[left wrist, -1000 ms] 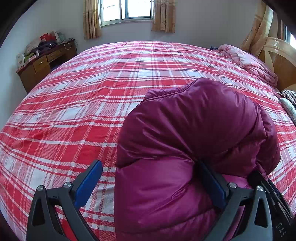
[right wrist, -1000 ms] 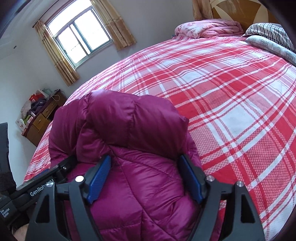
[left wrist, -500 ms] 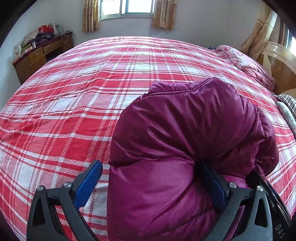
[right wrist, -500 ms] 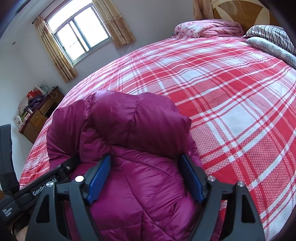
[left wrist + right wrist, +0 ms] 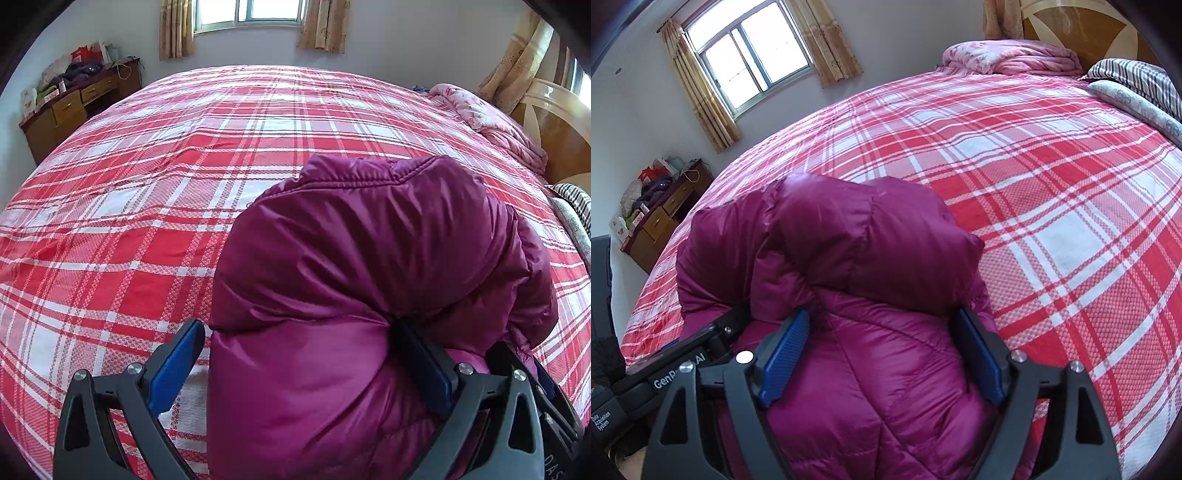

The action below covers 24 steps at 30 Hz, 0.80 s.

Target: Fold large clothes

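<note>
A magenta puffer jacket (image 5: 369,266) lies folded in a thick bundle on the red plaid bed (image 5: 147,206). My left gripper (image 5: 299,365) straddles its near left part. The right fingertip (image 5: 424,369) digs into the padding, while the left fingertip (image 5: 173,365) stands clear over the sheet, so the jaws are open. My right gripper (image 5: 882,350) straddles the jacket (image 5: 871,251) at its near right part. Its jaws are opening, with the quilted fabric bulging between the pads (image 5: 786,350). The left gripper's black body (image 5: 683,369) shows at the left of the right wrist view.
A pink quilt (image 5: 1008,59) and striped bedding (image 5: 1134,81) lie at the head of the bed by a wooden headboard (image 5: 554,136). A cluttered wooden desk (image 5: 74,107) stands against the wall left of the window (image 5: 255,14). Bare sheet stretches beyond the jacket.
The right gripper's pads have spread slightly wider around the jacket. The left wrist view has tipped a little, and the jacket now fills slightly more of it. The bundle itself has kept its shape.
</note>
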Each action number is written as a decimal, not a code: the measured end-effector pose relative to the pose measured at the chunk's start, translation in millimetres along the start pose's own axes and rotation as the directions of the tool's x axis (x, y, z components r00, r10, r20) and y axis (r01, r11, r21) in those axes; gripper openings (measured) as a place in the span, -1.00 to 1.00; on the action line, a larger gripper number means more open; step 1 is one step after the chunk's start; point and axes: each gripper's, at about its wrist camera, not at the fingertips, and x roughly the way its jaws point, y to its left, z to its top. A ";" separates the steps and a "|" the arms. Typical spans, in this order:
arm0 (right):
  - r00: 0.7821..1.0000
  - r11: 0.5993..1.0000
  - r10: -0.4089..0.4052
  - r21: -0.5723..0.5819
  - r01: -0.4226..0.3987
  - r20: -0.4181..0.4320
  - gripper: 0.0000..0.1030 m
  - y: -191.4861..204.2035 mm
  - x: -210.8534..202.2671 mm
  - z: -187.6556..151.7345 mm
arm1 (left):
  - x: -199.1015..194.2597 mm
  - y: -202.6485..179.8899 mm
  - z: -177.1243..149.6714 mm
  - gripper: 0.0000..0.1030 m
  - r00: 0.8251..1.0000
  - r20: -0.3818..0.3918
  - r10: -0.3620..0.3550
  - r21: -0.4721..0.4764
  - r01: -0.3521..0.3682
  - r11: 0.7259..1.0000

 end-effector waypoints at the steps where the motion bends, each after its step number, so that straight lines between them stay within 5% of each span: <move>1: 1.000 1.000 -0.003 -0.002 0.003 -0.002 0.63 0.5 0.6 0.0 | 0.3 0.4 0.0 0.99 1.000 -0.001 -0.002 -0.002 0.002 1.000; 24: 1.000 0.999 -0.021 -0.026 0.020 -0.021 0.67 5.6 4.7 1.3 | 6.2 8.3 0.5 0.99 0.998 -0.025 -0.060 -0.030 0.059 0.998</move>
